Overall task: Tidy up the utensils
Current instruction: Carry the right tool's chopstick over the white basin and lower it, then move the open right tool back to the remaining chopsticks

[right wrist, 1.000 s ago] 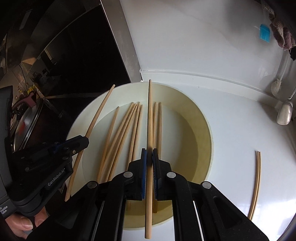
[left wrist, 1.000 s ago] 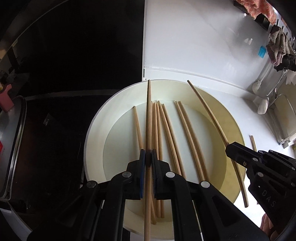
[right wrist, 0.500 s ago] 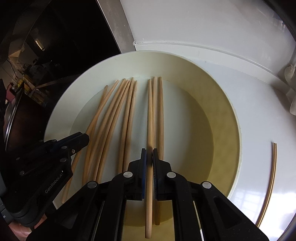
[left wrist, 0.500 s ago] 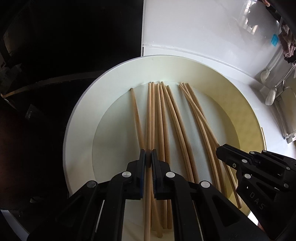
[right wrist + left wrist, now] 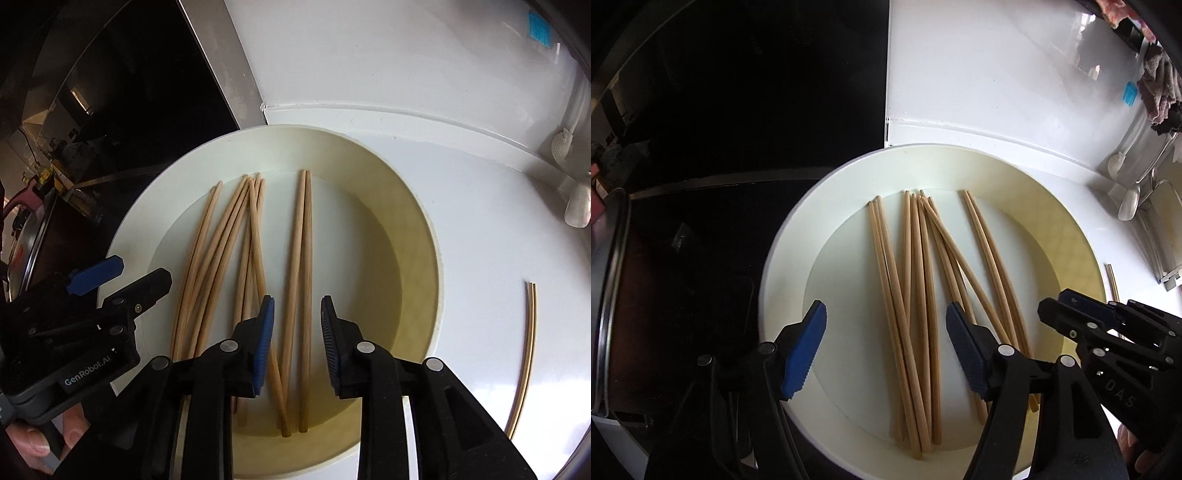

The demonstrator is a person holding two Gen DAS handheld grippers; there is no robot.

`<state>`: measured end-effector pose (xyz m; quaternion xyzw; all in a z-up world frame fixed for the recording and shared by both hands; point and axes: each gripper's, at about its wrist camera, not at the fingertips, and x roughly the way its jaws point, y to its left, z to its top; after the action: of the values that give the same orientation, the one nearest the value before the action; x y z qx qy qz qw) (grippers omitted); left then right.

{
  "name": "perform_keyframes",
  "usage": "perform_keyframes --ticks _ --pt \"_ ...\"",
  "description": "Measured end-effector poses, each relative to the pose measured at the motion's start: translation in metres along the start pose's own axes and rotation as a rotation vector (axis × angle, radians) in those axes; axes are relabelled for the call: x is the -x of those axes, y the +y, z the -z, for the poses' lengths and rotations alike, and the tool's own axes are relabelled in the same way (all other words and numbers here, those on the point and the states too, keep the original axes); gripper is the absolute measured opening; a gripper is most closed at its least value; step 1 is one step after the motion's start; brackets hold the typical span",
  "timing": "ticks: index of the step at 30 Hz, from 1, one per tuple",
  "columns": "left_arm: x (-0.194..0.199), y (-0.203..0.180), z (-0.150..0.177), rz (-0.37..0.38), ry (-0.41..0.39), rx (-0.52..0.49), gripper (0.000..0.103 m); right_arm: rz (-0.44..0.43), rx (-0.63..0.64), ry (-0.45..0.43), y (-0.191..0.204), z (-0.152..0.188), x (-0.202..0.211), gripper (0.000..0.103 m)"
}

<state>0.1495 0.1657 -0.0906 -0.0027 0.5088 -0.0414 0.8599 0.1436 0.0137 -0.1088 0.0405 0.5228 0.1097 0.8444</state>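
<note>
Both the left gripper [image 5: 886, 350] and right gripper [image 5: 297, 343] are opening and have let go; their chopsticks [image 5: 916, 295] now lie in the plate [image 5: 783, 258]; two more [image 5: 526, 354], I think, wait outside.

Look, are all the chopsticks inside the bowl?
No, most chopsticks lie in the bowl, but one pair lies outside on the white counter.

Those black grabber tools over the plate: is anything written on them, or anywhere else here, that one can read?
"GenRobot.AI": white print on the left gripper body, seen from the right wrist view.
"DAS": raised letters on the right gripper body, seen from the left wrist view; possibly part of a longer word.
Nothing readable on the plate, chopsticks or counter.
</note>
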Motion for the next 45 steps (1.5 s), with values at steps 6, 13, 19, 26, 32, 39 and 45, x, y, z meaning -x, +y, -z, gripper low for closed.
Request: perform_keyframes --ticks 6,13,19,26,32,39,45 --pt "0.019 -0.004 0.007 -0.006 -0.024 -0.009 0.077 -0.01 -0.007 -0.067 -0.007 0.014 0.031 0.041" --pt "0.034 -0.027 0.022 0.042 -0.039 -0.055 0.081 0.027 -0.072 -0.125 -0.036 0.048 0.063 0.048" --pt "0.045 -0.054 0.032 0.082 -0.049 -0.093 0.084 0.08 -0.157 -0.164 -0.076 0.073 0.087 0.049" --pt "0.05 -0.101 0.046 0.141 -0.042 -0.156 0.084 0.173 -0.234 -0.174 -0.128 0.108 0.109 0.049" --pt "0.058 -0.139 0.056 0.205 -0.083 -0.164 0.088 0.249 -0.251 -0.173 -0.17 0.136 0.115 0.053" --pt "0.048 -0.172 0.066 0.174 -0.081 -0.163 0.088 0.266 -0.258 -0.125 -0.211 0.153 0.084 0.053" --pt "0.039 -0.189 0.076 0.159 -0.069 -0.157 0.088 0.255 -0.23 -0.125 -0.22 0.154 0.066 0.053"
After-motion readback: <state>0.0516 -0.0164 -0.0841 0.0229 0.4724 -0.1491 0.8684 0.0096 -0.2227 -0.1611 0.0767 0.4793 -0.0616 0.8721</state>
